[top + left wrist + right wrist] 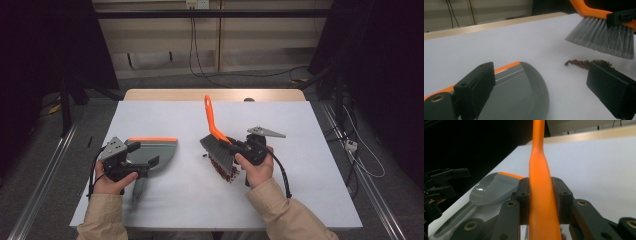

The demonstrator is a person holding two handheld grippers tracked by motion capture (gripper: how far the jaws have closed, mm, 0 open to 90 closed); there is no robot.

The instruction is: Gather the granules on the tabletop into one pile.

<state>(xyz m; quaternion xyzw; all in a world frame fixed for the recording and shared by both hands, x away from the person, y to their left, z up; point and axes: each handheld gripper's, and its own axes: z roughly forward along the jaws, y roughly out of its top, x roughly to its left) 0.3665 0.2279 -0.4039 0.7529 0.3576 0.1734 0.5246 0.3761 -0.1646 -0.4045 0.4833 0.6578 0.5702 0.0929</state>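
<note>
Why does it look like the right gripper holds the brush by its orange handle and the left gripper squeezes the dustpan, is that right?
Not quite. In the left gripper view the left gripper is open above the dustpan, squeezing nothing. The right gripper does clamp the brush by its orange handle.

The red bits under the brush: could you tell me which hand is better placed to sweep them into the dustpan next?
Right, probably. The right gripper is already clamped on the brush, whose bristles hang just above the red bits. The left gripper stands open over the dustpan, gripping nothing.
</note>
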